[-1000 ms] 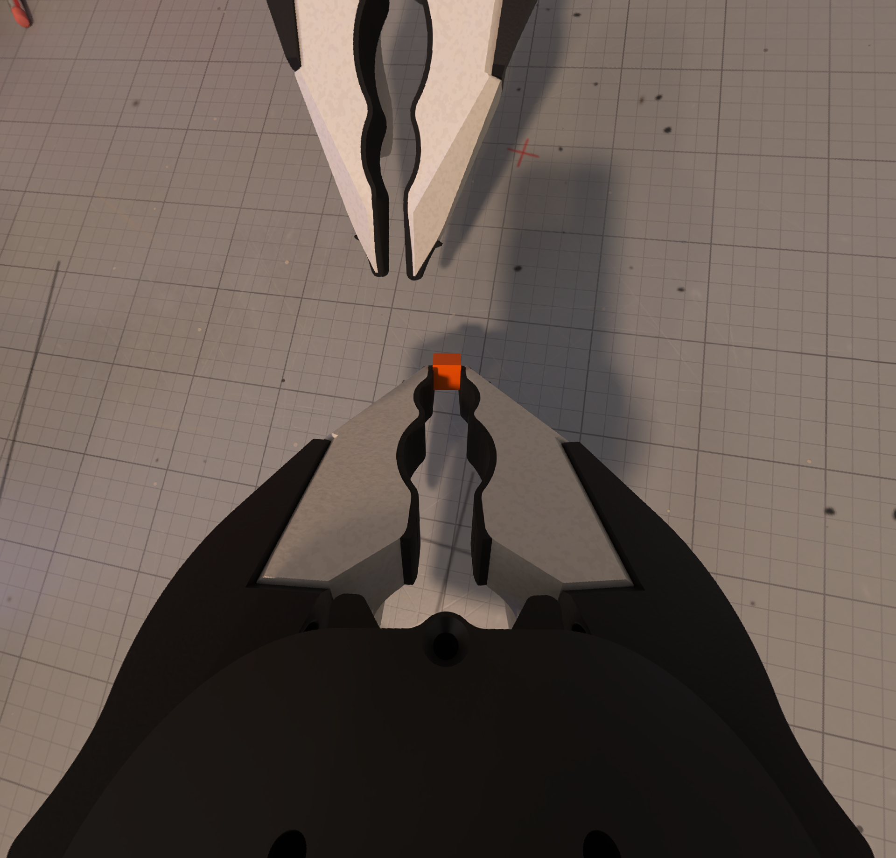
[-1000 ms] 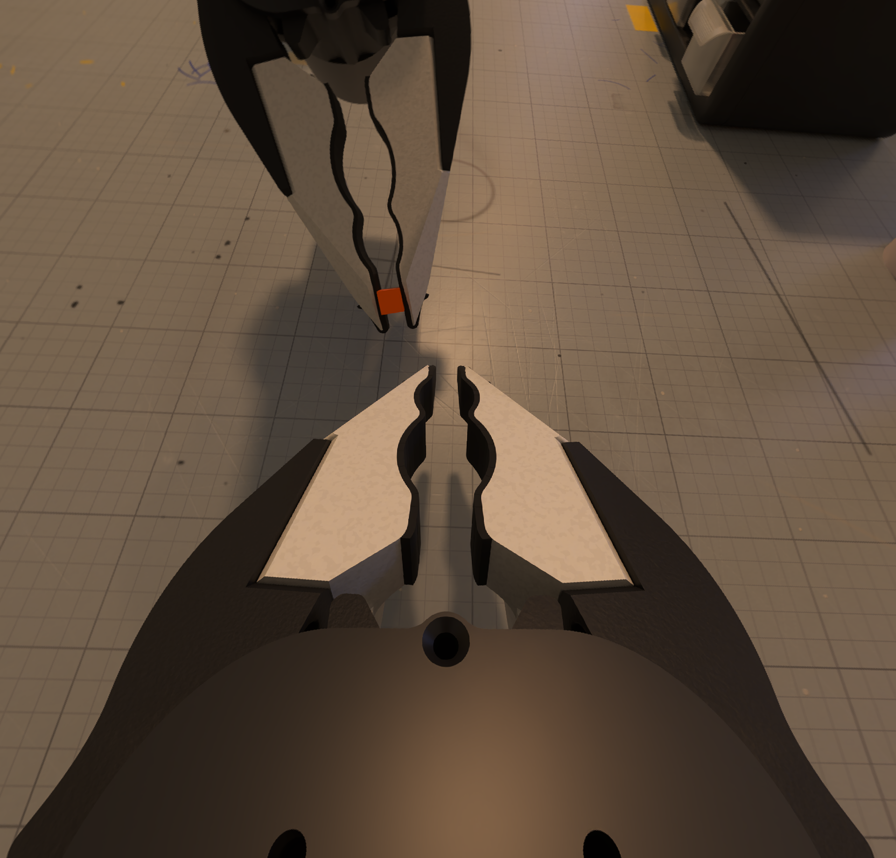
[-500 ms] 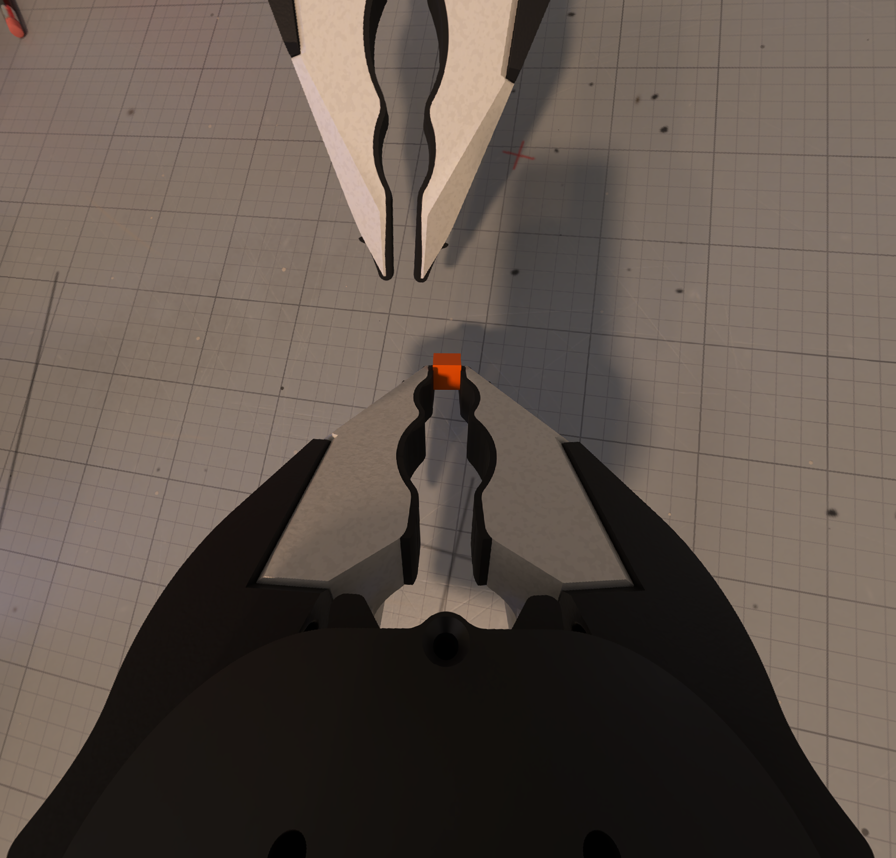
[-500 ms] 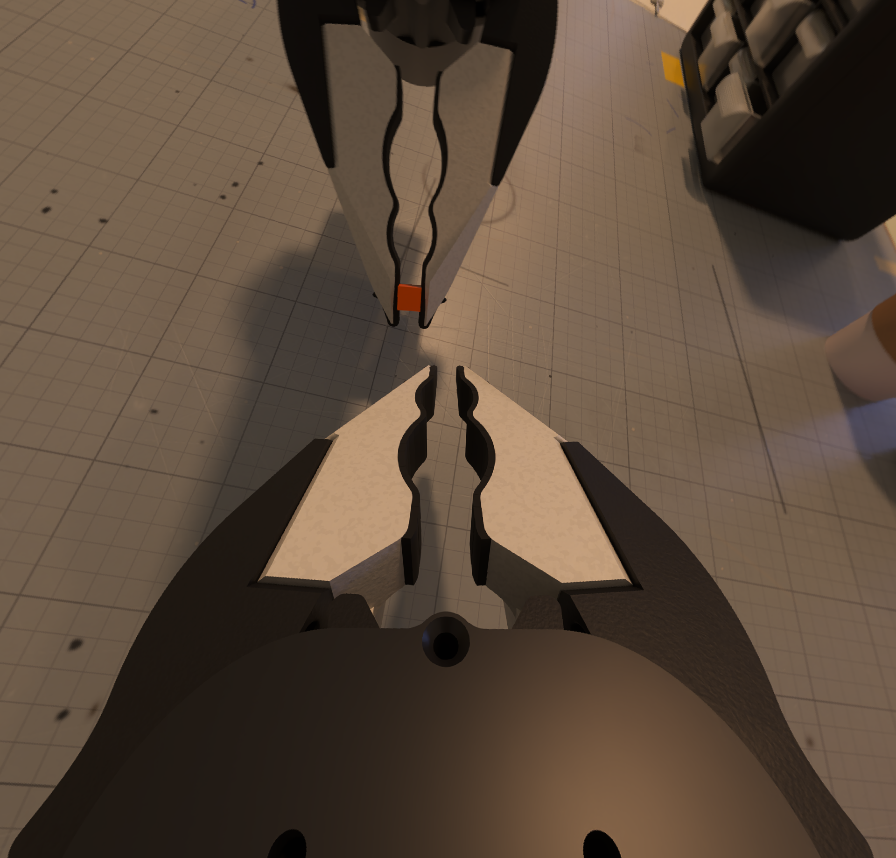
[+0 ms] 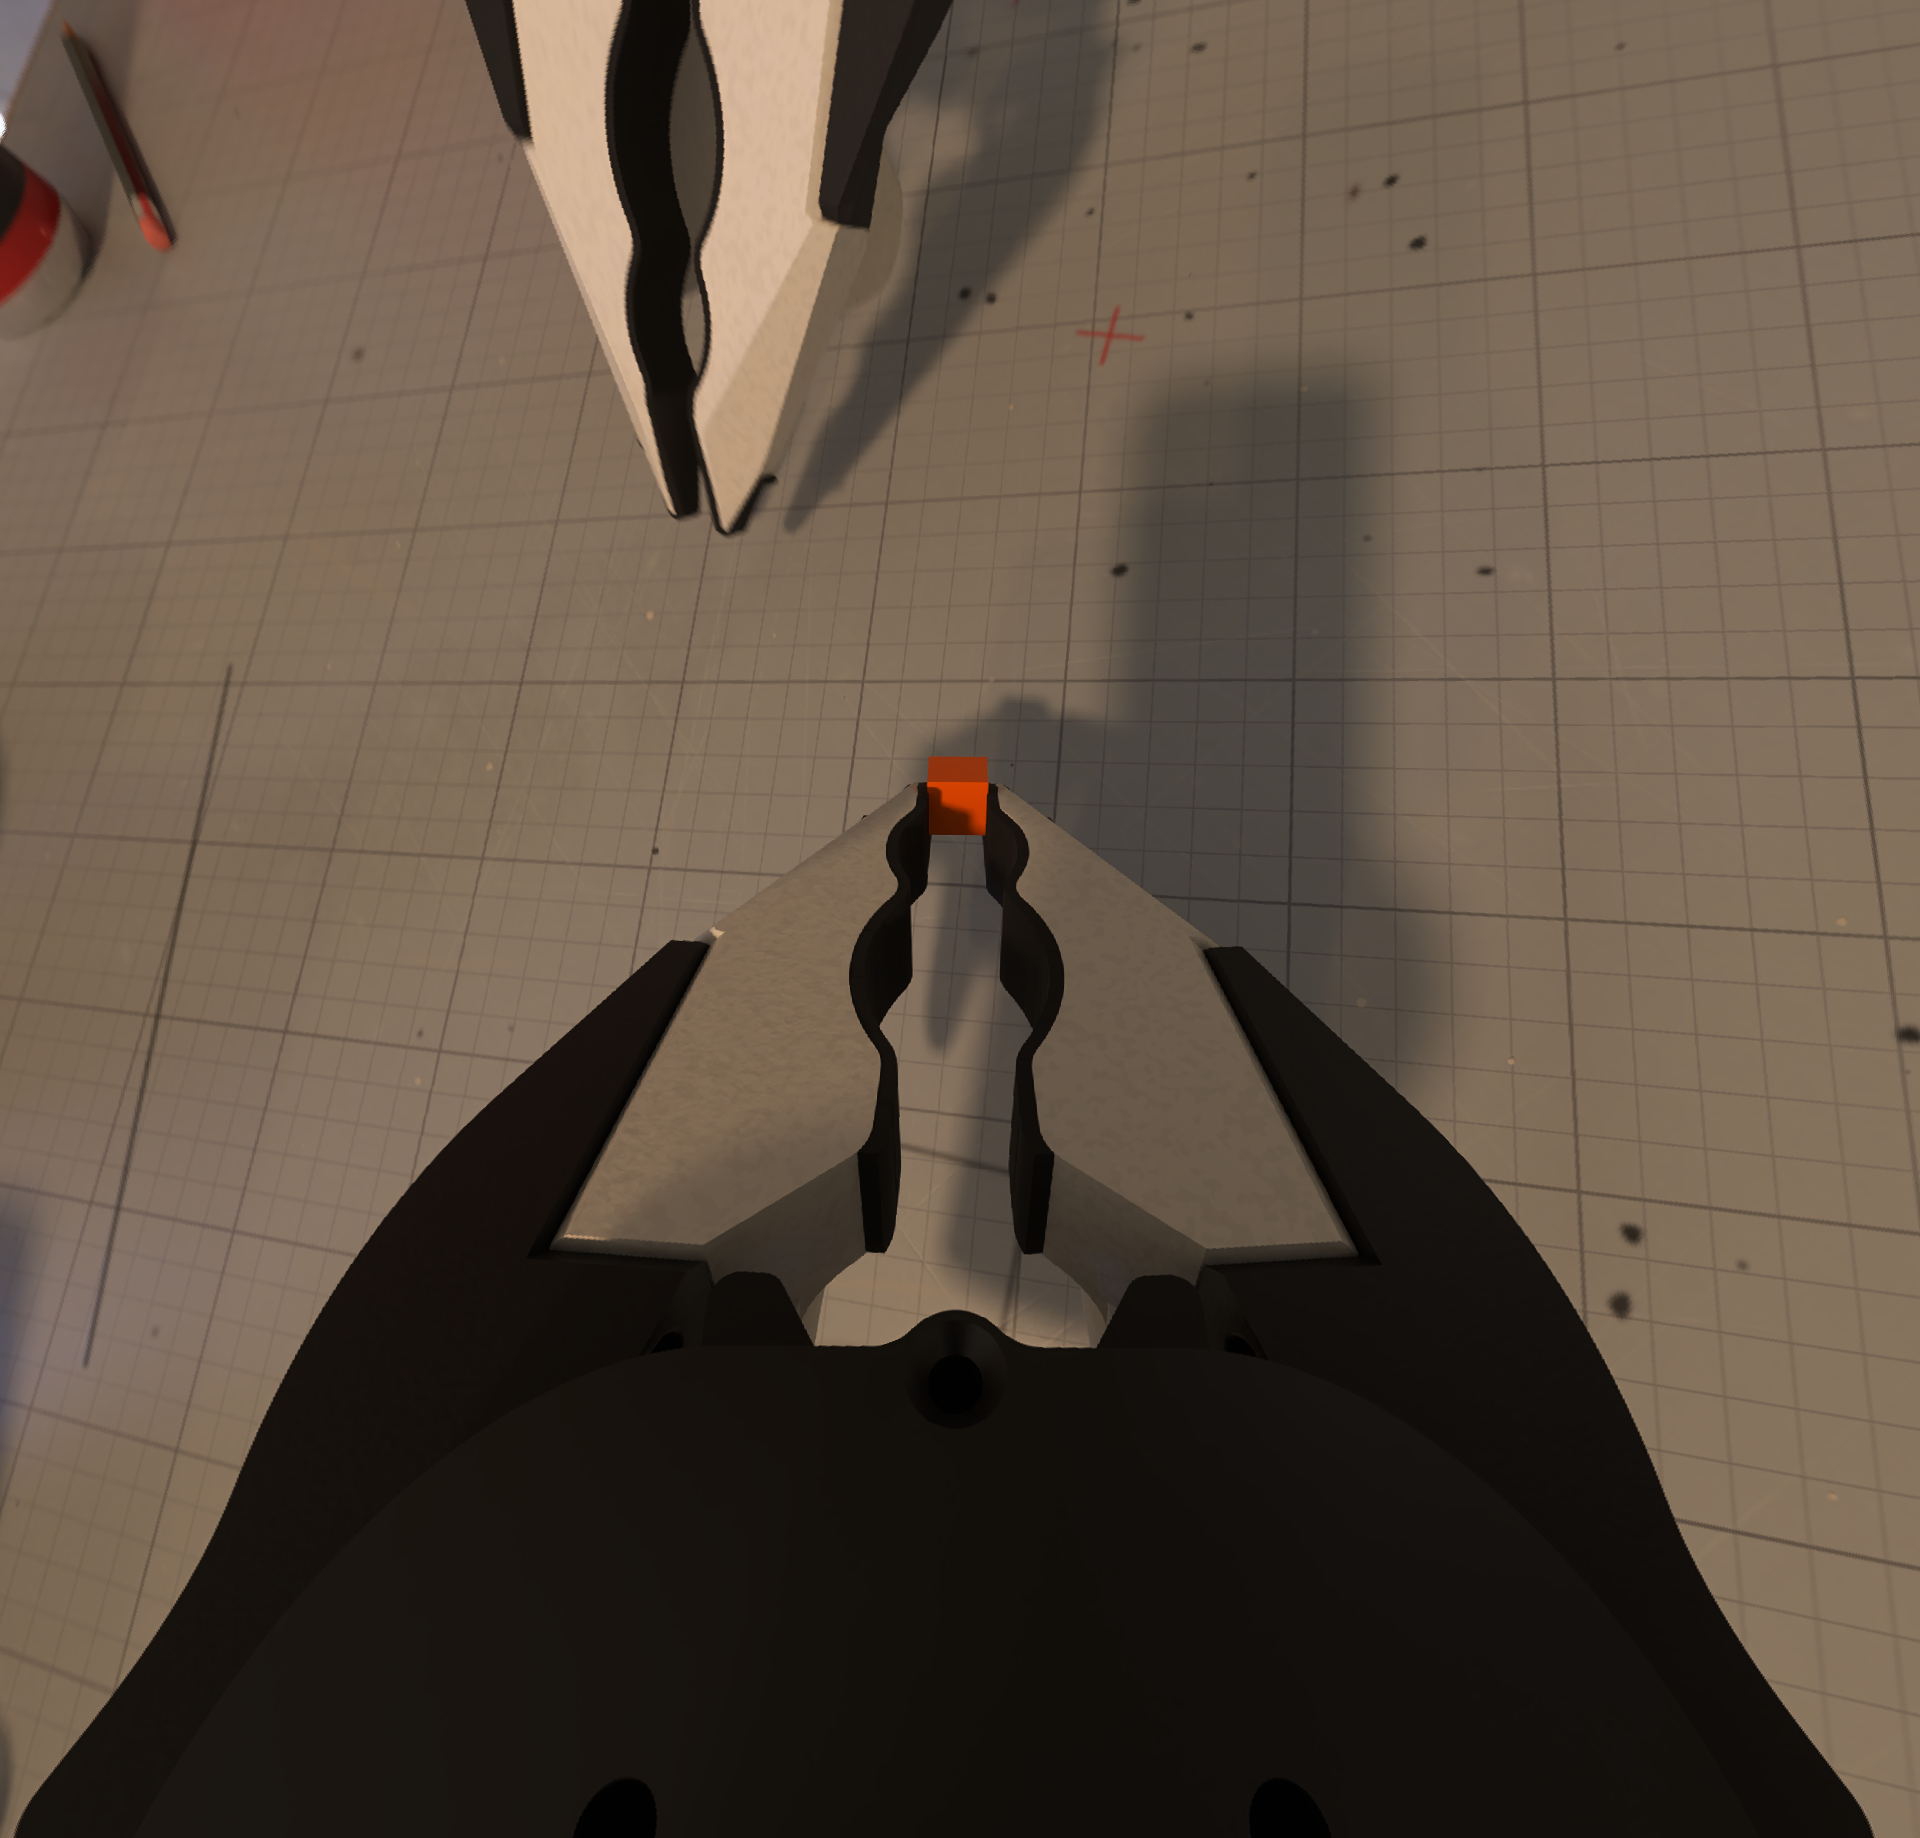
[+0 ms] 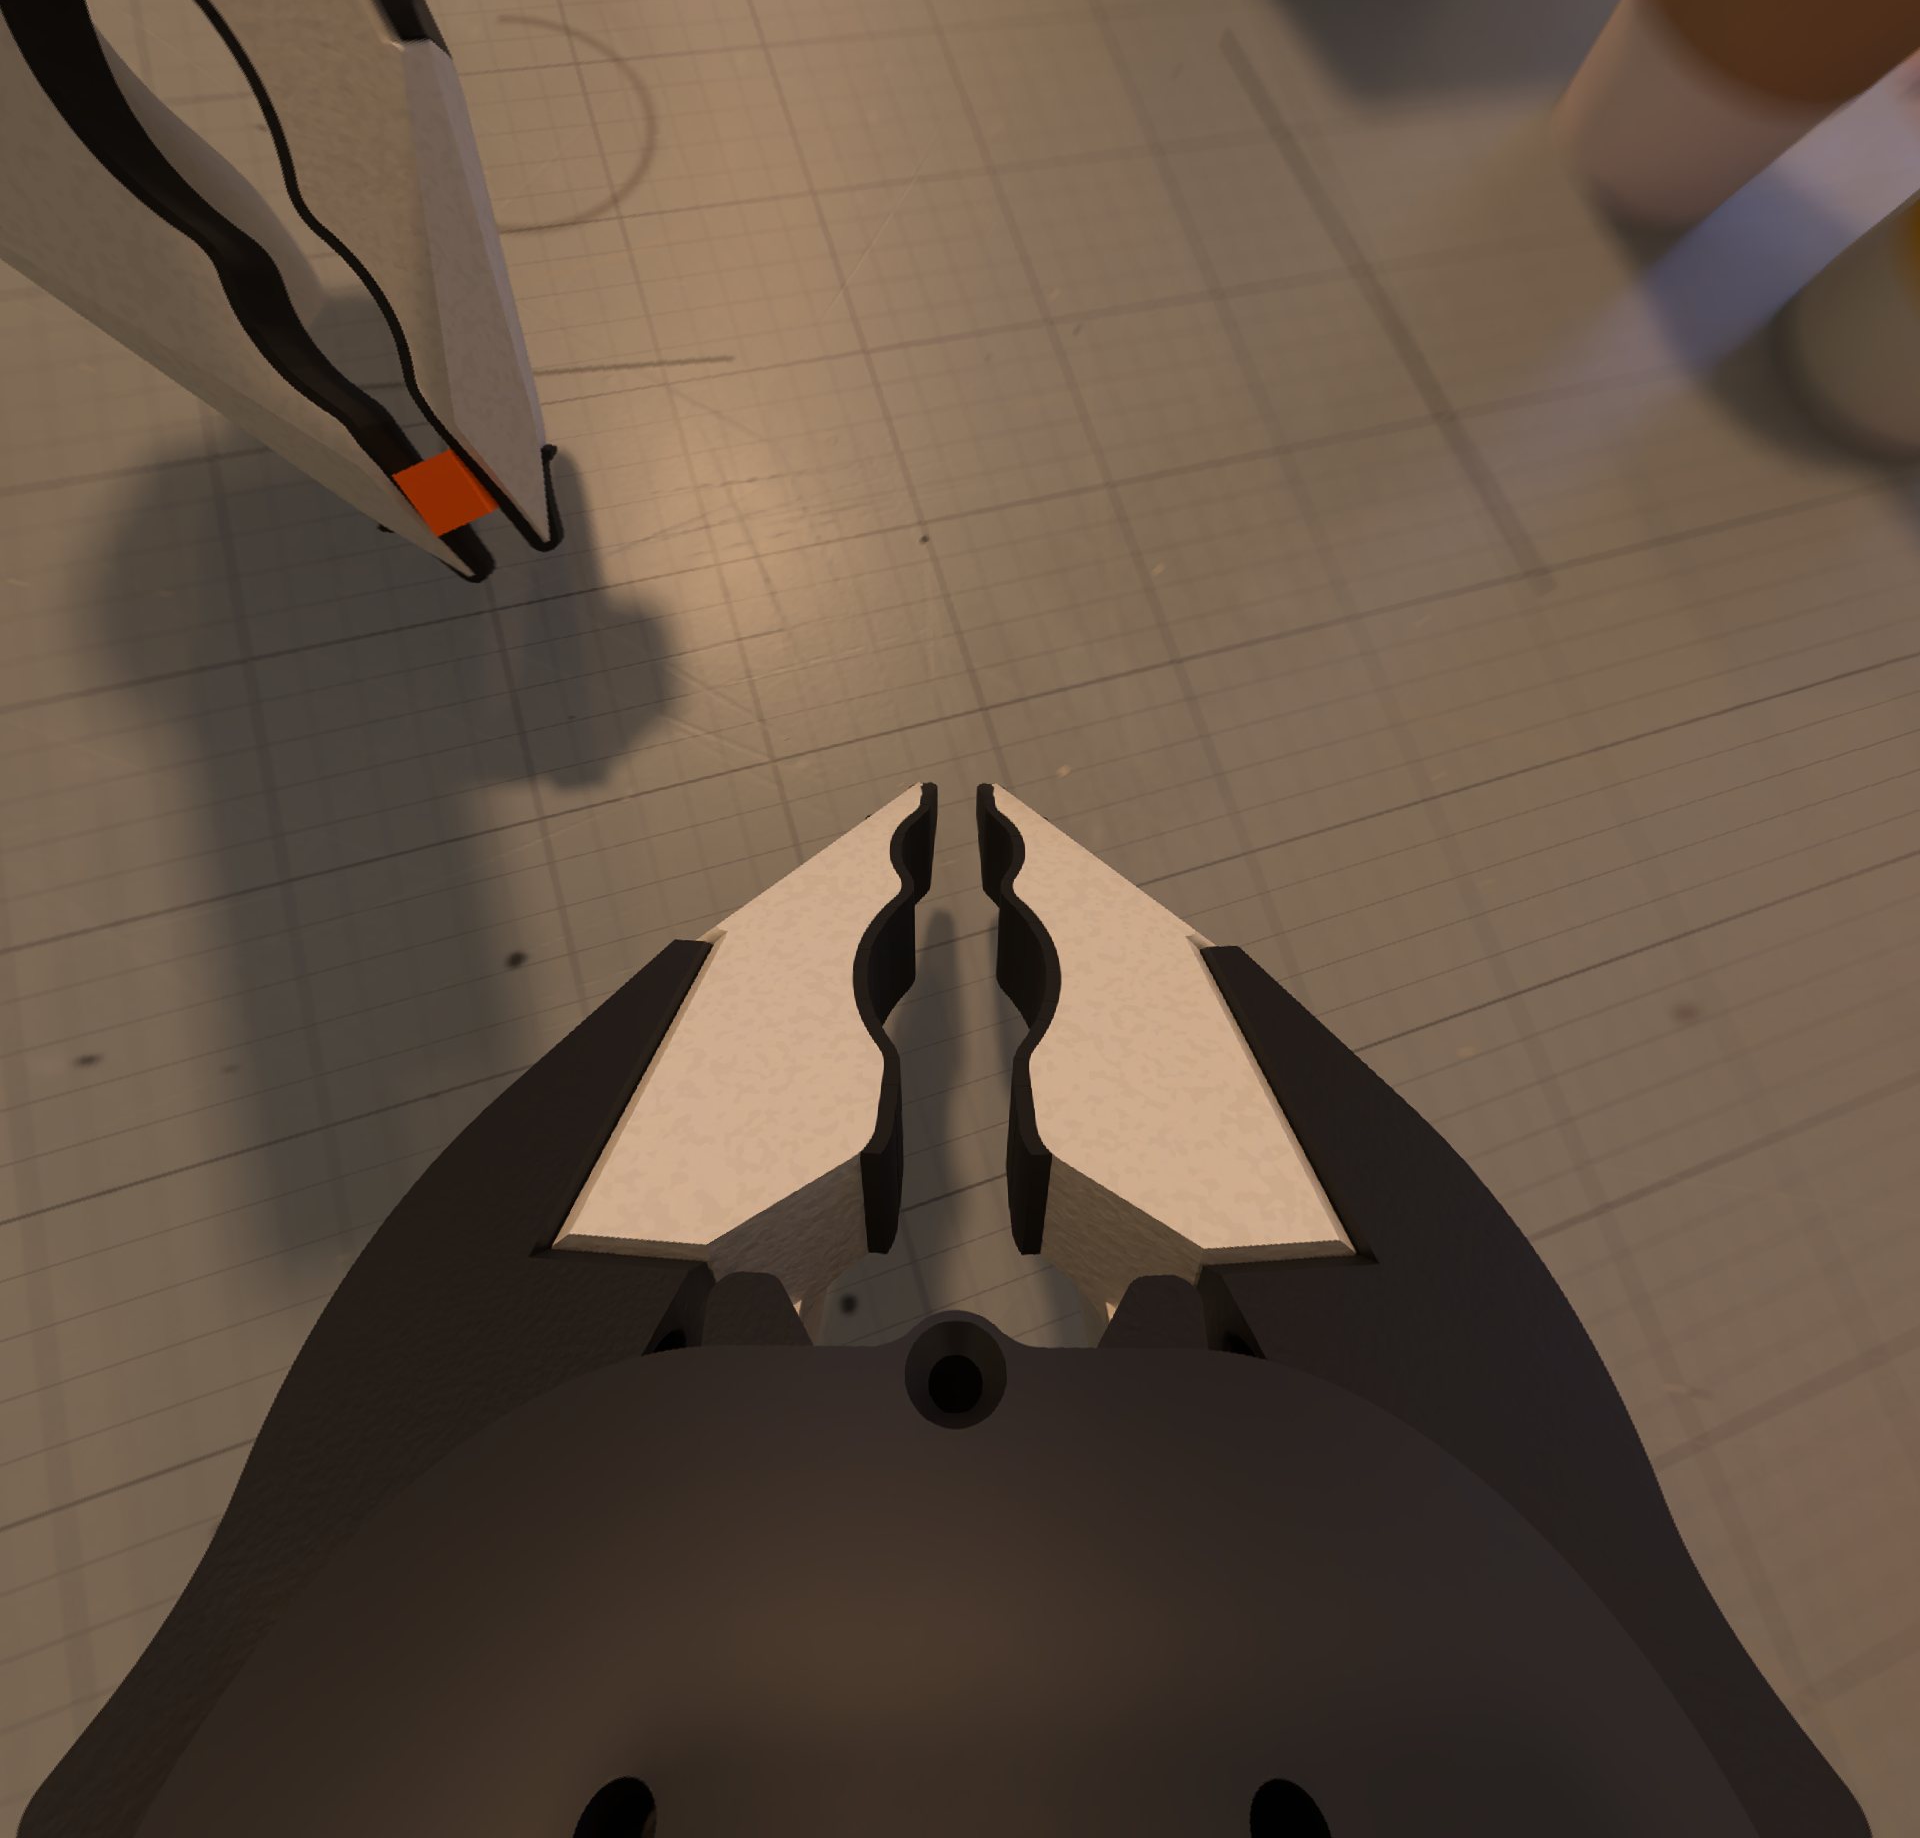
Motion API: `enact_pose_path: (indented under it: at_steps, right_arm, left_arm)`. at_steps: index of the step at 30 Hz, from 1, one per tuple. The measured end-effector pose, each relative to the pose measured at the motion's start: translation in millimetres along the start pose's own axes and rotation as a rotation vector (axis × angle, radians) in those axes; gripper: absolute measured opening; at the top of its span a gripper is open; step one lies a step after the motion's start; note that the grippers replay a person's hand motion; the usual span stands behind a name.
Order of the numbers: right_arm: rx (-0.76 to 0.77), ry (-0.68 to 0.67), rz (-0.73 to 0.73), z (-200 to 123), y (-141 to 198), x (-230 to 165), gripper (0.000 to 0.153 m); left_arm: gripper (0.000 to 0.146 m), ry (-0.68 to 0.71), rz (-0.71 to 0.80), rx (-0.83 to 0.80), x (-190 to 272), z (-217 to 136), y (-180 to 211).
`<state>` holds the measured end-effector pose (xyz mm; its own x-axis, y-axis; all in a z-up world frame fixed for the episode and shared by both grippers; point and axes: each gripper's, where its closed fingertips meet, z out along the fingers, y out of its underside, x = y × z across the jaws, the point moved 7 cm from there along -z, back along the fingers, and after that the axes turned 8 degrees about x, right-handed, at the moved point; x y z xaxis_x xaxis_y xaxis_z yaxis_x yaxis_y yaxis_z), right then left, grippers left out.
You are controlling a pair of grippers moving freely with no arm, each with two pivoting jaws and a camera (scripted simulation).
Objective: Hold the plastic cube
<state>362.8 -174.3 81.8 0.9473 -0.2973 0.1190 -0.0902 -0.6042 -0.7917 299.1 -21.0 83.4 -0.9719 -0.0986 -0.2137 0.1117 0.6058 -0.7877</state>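
Note:
A small orange plastic cube is pinched between the tips of my left gripper, a little above the grey grid mat. In the right wrist view the cube shows between the left gripper's tips at the upper left. My right gripper has its fingers almost together with only a thin slit, and nothing is between them. It faces the left gripper from across the mat and shows in the left wrist view, ahead and to the left of the cube, apart from it.
A red-tipped pencil and a red and white cylinder lie at the left edge of the left wrist view. A blurred white and orange cylinder stands at the right wrist view's upper right.
My right gripper has swung and shifted, so the left gripper with the cube now sits at its view's upper left. Its slit has narrowed a little. The left gripper keeps its hold on the cube.

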Motion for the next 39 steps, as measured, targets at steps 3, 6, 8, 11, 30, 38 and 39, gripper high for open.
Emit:
enact_pose_path:
  at_steps: [3, 6, 8, 11, 30, 38, 39]
  right_arm:
    - [-0.007, -0.135, 0.146, 3.6, 5.7, 1.9, 0.020]
    - [0.025, -0.155, 0.126, -1.1, 6.3, 8.1, 0.035]
    - [0.109, -0.120, -0.020, -13.0, -2.1, 7.5, 0.040]
    - [0.311, -0.282, -0.289, -36.1, -14.5, -17.6, 0.029]
    - [0.671, -0.237, -0.754, -99.3, -33.1, -51.6, 0.027]
    - [0.803, -0.144, -0.767, -92.6, -36.0, -54.7, 0.021]
    - [0.789, -0.138, -0.777, -92.2, -35.6, -53.9, 0.020]
  left_arm:
    - [0.009, 0.000, 0.068, 0.075, 0.7, -2.2, 0.2]
    - [0.009, 0.002, 0.109, 0.144, 2.3, -6.1, -1.5]
    - [0.009, 0.030, 0.095, 0.216, 3.1, -9.4, -4.1]
    - [0.009, 0.103, -0.012, 0.399, 2.3, -15.1, -7.7]
    - [0.009, 0.532, -0.269, 0.884, -14.6, -1.4, -46.3]
    - [0.009, 0.561, -0.295, 0.920, -12.6, -3.4, -43.7]
    - [0.009, 0.557, -0.301, 0.914, -12.5, -3.7, -42.4]
